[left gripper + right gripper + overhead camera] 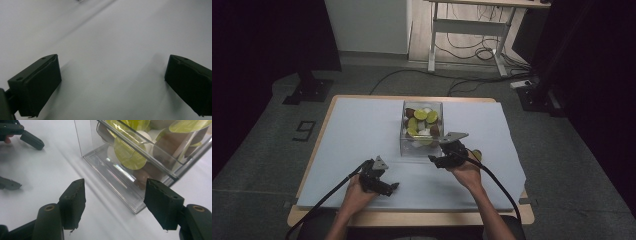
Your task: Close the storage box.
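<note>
A clear plastic box (405, 144) stands at the middle of the table, filled with round capsules (421, 115) that have green, brown and white faces. My right gripper (435, 160) is open at the box's near right corner. In the right gripper view its jaws (115, 183) stand wide apart, with the box's bottom corner (135, 207) just ahead of them and the capsules (130, 156) behind the wall. My left gripper (391, 188) lies low near the front edge, open. In the left gripper view it (112, 61) faces bare sheet with nothing between its jaws.
A pale sheet (362, 130) covers the wooden table (412, 218). One small green and brown piece (476, 155) lies beside the right hand. The left gripper's jaw (31, 140) shows at the top left of the right gripper view. Desk legs and cables (472, 50) are on the floor behind.
</note>
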Available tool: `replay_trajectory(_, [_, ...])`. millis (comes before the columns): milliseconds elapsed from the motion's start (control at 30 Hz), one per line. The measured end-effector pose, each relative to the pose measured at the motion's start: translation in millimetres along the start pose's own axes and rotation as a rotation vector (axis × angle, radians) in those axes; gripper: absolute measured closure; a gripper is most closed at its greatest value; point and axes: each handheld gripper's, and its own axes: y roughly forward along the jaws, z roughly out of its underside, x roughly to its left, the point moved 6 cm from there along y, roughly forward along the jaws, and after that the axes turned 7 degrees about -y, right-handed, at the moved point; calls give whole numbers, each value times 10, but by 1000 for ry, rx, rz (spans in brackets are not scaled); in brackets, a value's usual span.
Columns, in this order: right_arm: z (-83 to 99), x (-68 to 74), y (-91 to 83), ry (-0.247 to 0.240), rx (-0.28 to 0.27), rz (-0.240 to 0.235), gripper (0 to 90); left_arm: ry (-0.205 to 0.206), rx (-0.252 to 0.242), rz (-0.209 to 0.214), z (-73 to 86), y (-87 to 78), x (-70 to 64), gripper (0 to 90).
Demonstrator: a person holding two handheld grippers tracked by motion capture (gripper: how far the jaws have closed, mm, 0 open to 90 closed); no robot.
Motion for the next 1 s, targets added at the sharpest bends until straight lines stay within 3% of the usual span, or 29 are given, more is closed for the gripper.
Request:
replay_trajectory(700, [280,-160,-349,7,50,44,243,0,0,-1,0,1,0,0])
replay_trajectory(1000, [479,-257,-491,49,59,61,200,0,0,0,-1,1,-1,0])
